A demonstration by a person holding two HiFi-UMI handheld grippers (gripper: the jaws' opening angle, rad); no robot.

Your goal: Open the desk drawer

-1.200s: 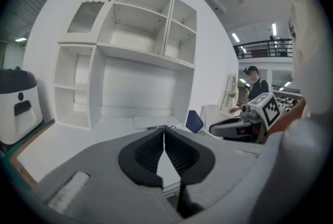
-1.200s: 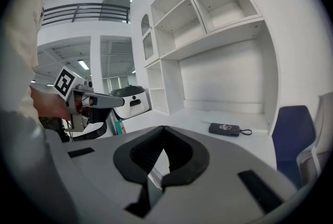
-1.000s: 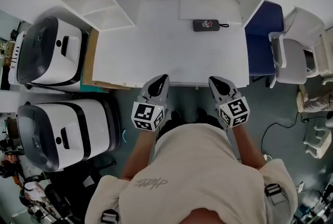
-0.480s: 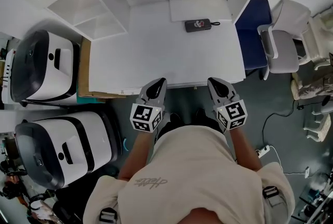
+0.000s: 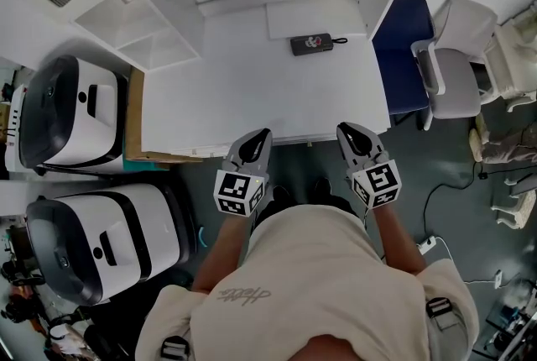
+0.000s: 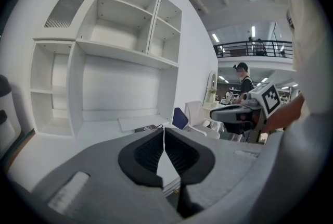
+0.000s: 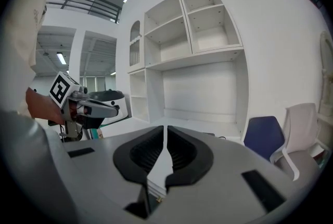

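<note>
White tabletop (image 5: 252,82) with a shelf unit (image 5: 159,7) on its far side. Two white machines (image 5: 67,112) on the left, blue chair (image 5: 403,49) on the right. A small black gadget (image 5: 310,43) lies far-centre on the tabletop, well apart from both tongs.

Left tongs (image 5: 262,135) and right tongs (image 5: 347,131) are side by side at the near edge of the tabletop, tips just reaching over it. Both are pressed together with nothing between them.

The drawer is not plainly shown in any view. Judged to sit under the near edge of the tabletop, so below and slightly beyond the tips, between the two tongs or under one of them. No handle can be made out.

Risks:
- Tongs are together and above the edge; they must drop and spread before anything can be gripped, or they will knock the tabletop rim.
- The person stands close against the edge, so the body may block the drawer's travel.
- A pull from one side could skew and jam it.
</note>
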